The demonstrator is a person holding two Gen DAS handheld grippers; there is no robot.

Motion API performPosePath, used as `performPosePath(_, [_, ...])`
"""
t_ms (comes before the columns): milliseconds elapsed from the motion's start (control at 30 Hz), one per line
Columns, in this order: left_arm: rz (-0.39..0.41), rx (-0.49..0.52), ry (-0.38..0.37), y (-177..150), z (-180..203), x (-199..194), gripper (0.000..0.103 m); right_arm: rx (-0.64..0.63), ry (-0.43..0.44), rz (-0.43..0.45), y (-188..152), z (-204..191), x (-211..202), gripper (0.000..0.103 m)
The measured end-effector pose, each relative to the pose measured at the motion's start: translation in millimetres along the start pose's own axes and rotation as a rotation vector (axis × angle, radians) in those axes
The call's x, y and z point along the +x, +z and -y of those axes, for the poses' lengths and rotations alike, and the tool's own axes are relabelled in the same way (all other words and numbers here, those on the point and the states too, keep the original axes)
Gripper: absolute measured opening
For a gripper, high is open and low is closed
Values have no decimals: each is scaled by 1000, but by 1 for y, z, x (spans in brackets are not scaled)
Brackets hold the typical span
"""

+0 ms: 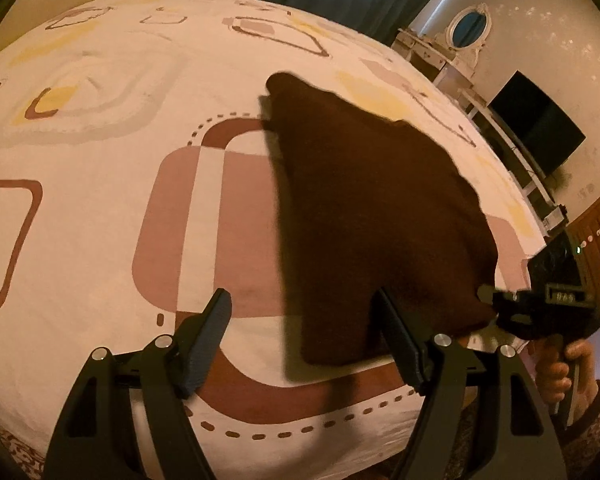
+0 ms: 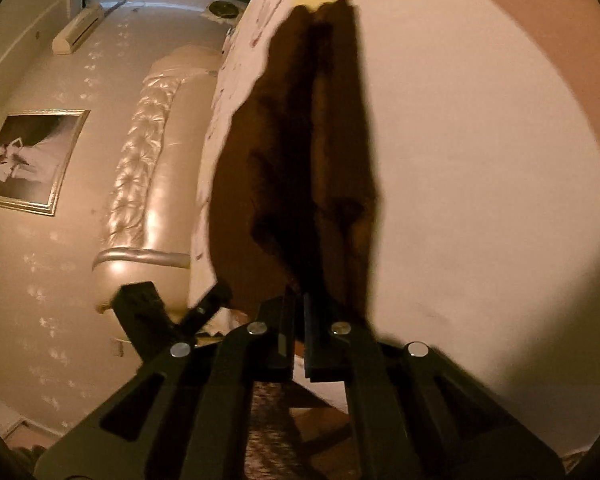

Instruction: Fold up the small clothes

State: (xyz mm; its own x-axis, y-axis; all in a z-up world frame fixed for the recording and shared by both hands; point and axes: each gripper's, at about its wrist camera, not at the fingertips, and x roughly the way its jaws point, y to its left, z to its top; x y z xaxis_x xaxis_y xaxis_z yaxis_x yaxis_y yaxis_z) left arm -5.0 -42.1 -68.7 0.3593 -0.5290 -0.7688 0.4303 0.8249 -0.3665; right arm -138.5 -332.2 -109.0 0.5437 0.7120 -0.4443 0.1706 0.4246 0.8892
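Garment: I am seeing one dark brown cloth [image 1: 364,216], lifted at its near right corner and draping down onto the bed [image 1: 100,160]; its far end is lying on the patterned bedsheet.
Left hand-held gripper [image 1: 304,340]: I am holding it with its two fingers spread wide apart, gripping nothing; the right finger is lying over the cloth's near edge, the left one over bare sheet.
Right hand-held gripper [image 2: 298,334]: I am keeping its two fingers pressed together on the cloth [image 2: 300,152], which is hanging away from them in folds. In the left wrist view this gripper [image 1: 488,294] is sitting at the cloth's right corner, with one hand [image 1: 564,372] wrapped around its handle.
Count: one garment, two grippers, one visible hand.
Room: one oval mirror [image 1: 470,28], one dark screen [image 1: 536,120], one framed picture [image 2: 28,160], one tufted headboard [image 2: 152,168], one air conditioner [image 2: 78,28].
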Motion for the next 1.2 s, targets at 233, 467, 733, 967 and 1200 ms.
performPosePath(233, [17, 11, -17, 3, 2, -7, 75, -29, 45, -47, 5, -9, -3, 9])
performPosePath(467, [60, 33, -17, 18, 2, -15, 75, -117, -8, 112, 64, -42, -29, 51])
performPosePath(733, [6, 11, -17, 14, 10, 9, 75, -81, -116, 128, 131, -32, 32, 10])
performPosePath(967, [-1, 17, -19, 18, 15, 16, 76, -65, -151, 160, 142, -11, 37, 7])
performPosePath(1200, [-2, 26, -13, 17, 13, 16, 76, 28, -74, 209, 140, 9, 25, 5])
